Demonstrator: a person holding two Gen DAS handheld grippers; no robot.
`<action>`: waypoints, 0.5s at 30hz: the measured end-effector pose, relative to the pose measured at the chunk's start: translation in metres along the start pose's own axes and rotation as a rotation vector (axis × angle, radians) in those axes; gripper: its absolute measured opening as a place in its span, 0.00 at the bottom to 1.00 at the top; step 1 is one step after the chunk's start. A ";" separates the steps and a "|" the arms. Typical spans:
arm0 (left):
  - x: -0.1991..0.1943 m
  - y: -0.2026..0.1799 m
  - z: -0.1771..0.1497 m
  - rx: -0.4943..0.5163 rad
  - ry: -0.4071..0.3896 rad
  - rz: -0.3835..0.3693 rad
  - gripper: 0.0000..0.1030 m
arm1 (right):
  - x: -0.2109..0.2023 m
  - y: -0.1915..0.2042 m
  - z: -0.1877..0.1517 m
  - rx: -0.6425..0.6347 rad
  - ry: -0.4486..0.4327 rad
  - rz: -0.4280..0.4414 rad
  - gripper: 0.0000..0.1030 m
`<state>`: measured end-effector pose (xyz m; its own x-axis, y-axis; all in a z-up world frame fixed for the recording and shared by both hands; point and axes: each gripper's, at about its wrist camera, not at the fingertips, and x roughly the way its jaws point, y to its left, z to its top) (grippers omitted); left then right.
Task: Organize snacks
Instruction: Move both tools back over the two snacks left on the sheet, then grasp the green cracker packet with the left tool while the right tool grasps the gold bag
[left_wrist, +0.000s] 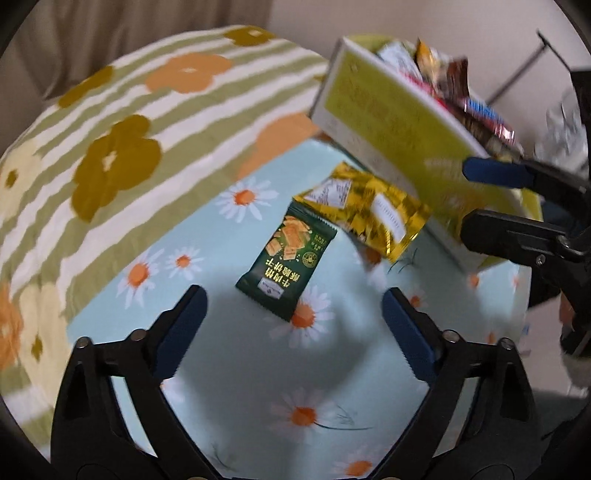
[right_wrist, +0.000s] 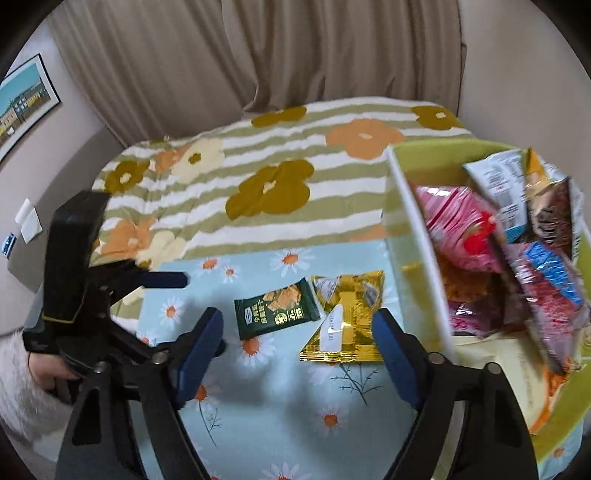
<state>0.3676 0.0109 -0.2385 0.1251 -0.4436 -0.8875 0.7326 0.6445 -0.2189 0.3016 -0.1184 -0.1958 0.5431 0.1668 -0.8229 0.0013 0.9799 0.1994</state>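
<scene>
The green snack packet (right_wrist: 277, 308) and the gold packet (right_wrist: 345, 319) lie side by side on the daisy cloth (right_wrist: 266, 413), touching at one edge, just beside the yellow-green box (right_wrist: 413, 236) full of snacks. Both are empty — the left hand-held gripper (left_wrist: 293, 334) and the right hand-held gripper (right_wrist: 297, 356) have their fingers apart above the cloth.

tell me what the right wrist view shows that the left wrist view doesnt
Only the right wrist view: a framed picture on the wall, the beige curtain's full width, and the inside of the yellow-green box.

Only the left wrist view: the box's outer printed side and a thin dark stand behind it.

Both: the green snack packet, the gold packet, the daisy cloth, both open tongs.
</scene>
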 end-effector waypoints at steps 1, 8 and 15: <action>0.007 0.000 0.002 0.021 0.009 -0.005 0.87 | 0.005 0.001 -0.001 -0.007 0.006 -0.013 0.75; 0.055 0.002 0.015 0.134 0.073 -0.029 0.78 | 0.032 0.005 -0.009 -0.032 0.039 -0.060 0.74; 0.075 -0.005 0.019 0.229 0.071 -0.035 0.68 | 0.051 -0.001 -0.010 -0.004 0.053 -0.070 0.74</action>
<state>0.3863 -0.0371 -0.2964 0.0558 -0.4134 -0.9089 0.8692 0.4680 -0.1595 0.3214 -0.1093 -0.2434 0.4970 0.1030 -0.8616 0.0346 0.9898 0.1383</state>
